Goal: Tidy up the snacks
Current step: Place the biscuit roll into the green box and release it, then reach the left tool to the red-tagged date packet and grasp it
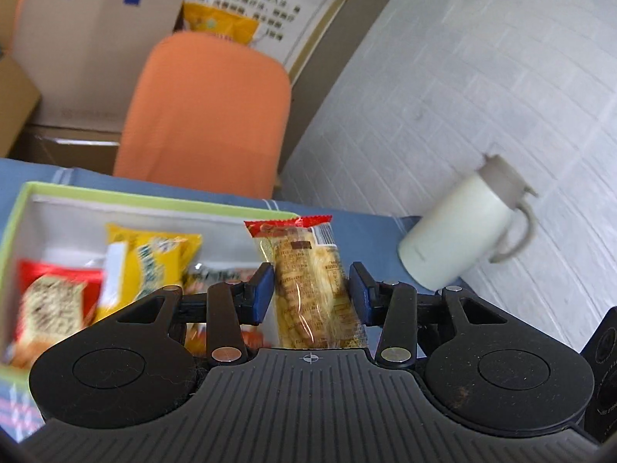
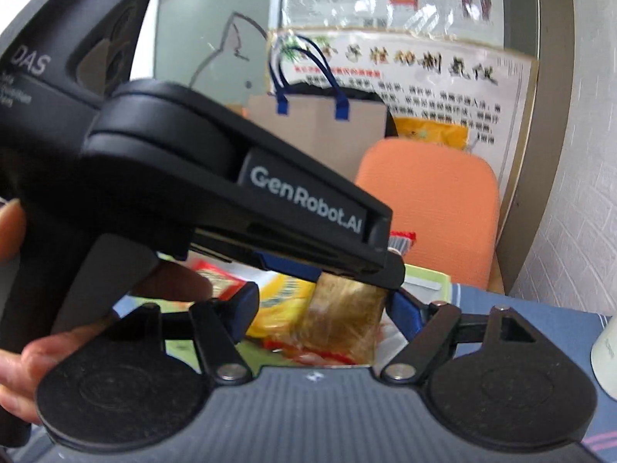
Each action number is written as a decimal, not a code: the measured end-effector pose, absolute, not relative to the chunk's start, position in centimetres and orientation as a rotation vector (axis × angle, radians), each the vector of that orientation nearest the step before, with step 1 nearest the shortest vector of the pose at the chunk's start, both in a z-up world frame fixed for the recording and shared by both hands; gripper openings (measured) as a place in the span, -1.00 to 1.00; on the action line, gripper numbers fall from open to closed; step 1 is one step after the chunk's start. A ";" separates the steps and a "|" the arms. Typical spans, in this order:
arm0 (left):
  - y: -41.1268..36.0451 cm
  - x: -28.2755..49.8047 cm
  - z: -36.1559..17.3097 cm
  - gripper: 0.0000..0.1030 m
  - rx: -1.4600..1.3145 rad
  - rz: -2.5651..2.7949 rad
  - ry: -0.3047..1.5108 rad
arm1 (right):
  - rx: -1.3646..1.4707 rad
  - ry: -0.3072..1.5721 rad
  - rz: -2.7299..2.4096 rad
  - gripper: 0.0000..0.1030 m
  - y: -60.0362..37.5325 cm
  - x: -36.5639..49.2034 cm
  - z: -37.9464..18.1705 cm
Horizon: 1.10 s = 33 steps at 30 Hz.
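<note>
My left gripper [image 1: 311, 274] is shut on a clear packet of golden biscuits [image 1: 308, 308] with a red top seal, its blue pads pressing both sides. It hangs above the right end of a green-rimmed box [image 1: 154, 202], which holds a yellow packet [image 1: 154, 258], a red packet [image 1: 54, 301] and others. In the right wrist view my right gripper [image 2: 326, 305] is closed on a brownish packet with red ends [image 2: 343, 328], over the same box [image 2: 424, 276]. The packet touches the right pad; the left side's contact is unclear. The left gripper [image 2: 389, 266], held by a hand [image 2: 169, 281], crosses just ahead.
A white lidded mug [image 1: 455, 239] stands on the blue cloth right of the box, at the table's edge by the wall. An orange chair back [image 1: 208, 115] rises behind the table. A paper bag with blue handles [image 1: 88, 38] and cardboard boxes sit behind it.
</note>
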<state>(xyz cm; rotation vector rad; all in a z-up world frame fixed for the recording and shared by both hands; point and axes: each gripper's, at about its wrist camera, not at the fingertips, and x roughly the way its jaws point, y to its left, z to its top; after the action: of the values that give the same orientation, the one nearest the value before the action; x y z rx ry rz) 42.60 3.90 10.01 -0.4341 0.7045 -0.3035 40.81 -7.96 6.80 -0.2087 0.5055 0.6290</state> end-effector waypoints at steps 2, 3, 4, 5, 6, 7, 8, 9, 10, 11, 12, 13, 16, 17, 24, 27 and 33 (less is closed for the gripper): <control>3.7 45.0 8.7 -0.56 -0.448 -0.305 0.739 | -0.191 0.538 0.637 0.52 -8.5 43.1 6.0; 3.7 45.7 8.0 -0.56 -0.449 -0.305 0.750 | -0.176 0.546 0.631 0.49 -8.9 43.8 5.6; 3.8 46.2 7.5 -0.55 -0.448 -0.292 0.756 | -0.163 0.541 0.625 0.53 -9.3 44.0 5.6; 4.1 46.2 7.3 -0.42 -0.445 -0.278 0.743 | -0.148 0.527 0.619 0.55 -9.7 44.0 5.5; 4.4 45.9 7.3 -0.34 -0.439 -0.270 0.722 | -0.129 0.511 0.613 0.64 -10.3 43.8 5.7; 4.7 45.3 7.4 -0.26 -0.432 -0.264 0.704 | -0.110 0.497 0.606 0.73 -10.7 43.3 5.7; 5.0 44.7 7.5 -0.22 -0.423 -0.257 0.695 | -0.092 0.480 0.602 0.77 -11.2 42.6 6.0; 5.4 43.8 7.7 -0.20 -0.415 -0.250 0.686 | -0.077 0.465 0.600 0.81 -11.7 41.9 6.2; 5.8 42.9 8.0 -0.16 -0.412 -0.248 0.676 | -0.066 0.456 0.601 0.81 -12.2 40.9 6.3; 6.1 41.8 8.2 -0.08 -0.411 -0.250 0.666 | -0.057 0.457 0.606 0.81 -12.6 39.9 6.4; 6.3 40.7 8.5 -0.04 -0.411 -0.252 0.658 | -0.050 0.461 0.613 0.81 -12.8 38.7 6.4; 6.4 39.5 8.7 0.05 -0.412 -0.255 0.651 | -0.044 0.469 0.622 0.82 -13.0 37.4 6.2; 6.6 35.6 8.9 0.19 -0.410 -0.275 0.632 | -0.015 0.502 0.632 0.82 -13.8 34.0 5.4; 6.4 34.4 8.7 0.20 -0.405 -0.280 0.637 | -0.004 0.519 0.631 0.82 -13.9 32.9 5.2; 4.5 26.4 5.5 0.29 -0.382 -0.274 0.711 | 0.054 0.640 0.567 0.82 -14.8 24.1 1.6; 4.1 23.3 4.2 0.31 -0.400 -0.278 0.723 | 0.094 0.668 0.576 0.82 -15.0 21.2 0.5; 2.7 20.9 2.1 0.13 -0.447 -0.369 0.793 | 0.035 0.702 0.606 0.82 -12.9 19.1 -1.1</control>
<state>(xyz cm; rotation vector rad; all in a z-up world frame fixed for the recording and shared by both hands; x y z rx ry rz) 20.90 2.71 2.07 -0.4467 0.7932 -0.3691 19.12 -12.88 -1.09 0.0351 0.7017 0.6059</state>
